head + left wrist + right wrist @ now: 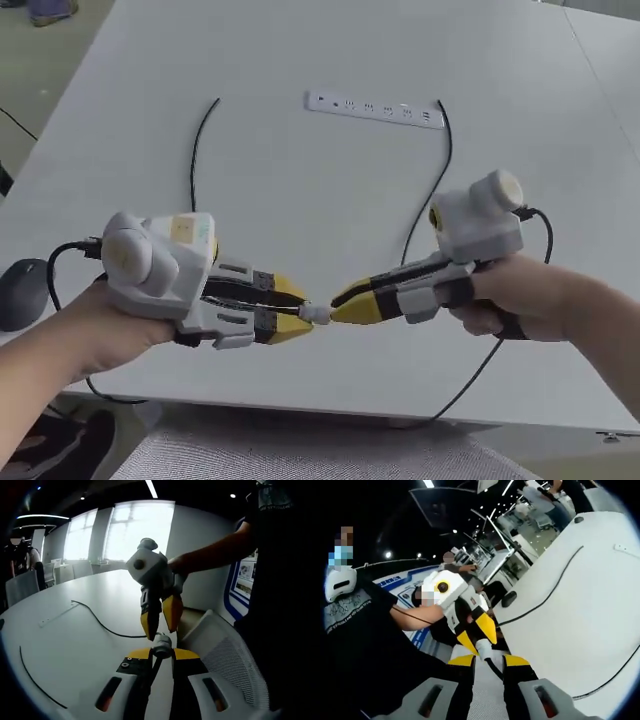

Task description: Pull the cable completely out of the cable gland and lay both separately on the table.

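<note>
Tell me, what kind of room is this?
Probably an office or meeting room: there's a big white table with a power strip and a computer mouse on it, and a mesh office chair next to it.

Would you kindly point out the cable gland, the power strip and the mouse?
cable gland [316, 313], head view, its white body.
power strip [375, 110], head view, middle of its top.
mouse [20, 292], head view, its rounded back.

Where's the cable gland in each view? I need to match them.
Head view: cable gland low centre, where the yellow jaws meet.
Left gripper view: cable gland centre, just above own jaws.
Right gripper view: cable gland low centre.
Shared landmark: white power strip.
</note>
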The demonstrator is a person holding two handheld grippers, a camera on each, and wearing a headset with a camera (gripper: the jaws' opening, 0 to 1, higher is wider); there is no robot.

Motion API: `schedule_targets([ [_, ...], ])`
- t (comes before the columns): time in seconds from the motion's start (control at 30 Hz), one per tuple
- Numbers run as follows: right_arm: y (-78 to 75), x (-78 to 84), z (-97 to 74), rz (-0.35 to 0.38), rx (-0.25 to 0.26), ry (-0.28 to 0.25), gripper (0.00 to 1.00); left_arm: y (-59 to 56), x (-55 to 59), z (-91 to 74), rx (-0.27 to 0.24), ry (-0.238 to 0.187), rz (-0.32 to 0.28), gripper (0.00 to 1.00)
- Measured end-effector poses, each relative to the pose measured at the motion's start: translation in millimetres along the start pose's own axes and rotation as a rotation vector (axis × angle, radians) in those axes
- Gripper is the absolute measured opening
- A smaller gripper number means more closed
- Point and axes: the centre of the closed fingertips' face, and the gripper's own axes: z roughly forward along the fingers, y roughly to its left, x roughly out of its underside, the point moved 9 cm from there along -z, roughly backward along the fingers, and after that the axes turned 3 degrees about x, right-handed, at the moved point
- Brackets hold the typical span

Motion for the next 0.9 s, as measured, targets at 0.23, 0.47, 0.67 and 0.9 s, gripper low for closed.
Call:
schedule_targets([
  [0.23,3.1,2.8,7.6,-0.018,-0.02,0.048,0.17,1.2,-1.2,0.3,0.002,0.008,0.0,0.15],
  [0.47,0.9,2.6,7.9,-0.01,-0.034,0.041,0.1,1.4,-2.4,2.4,0.009,0.006,-0.005,0.15],
  [0.67,-0.1,6.7,9.1,-0.013,-0.031,0.052,0.09,-0.7,-0.5,5.2,0.008,0.017,0.0,0.15],
  [0.9,7.7,6.4,10.7,-0.22,0.02,0.072,0.08,-2.1,1.5,3.4,0.01,0.013,-0.052,0.15],
])
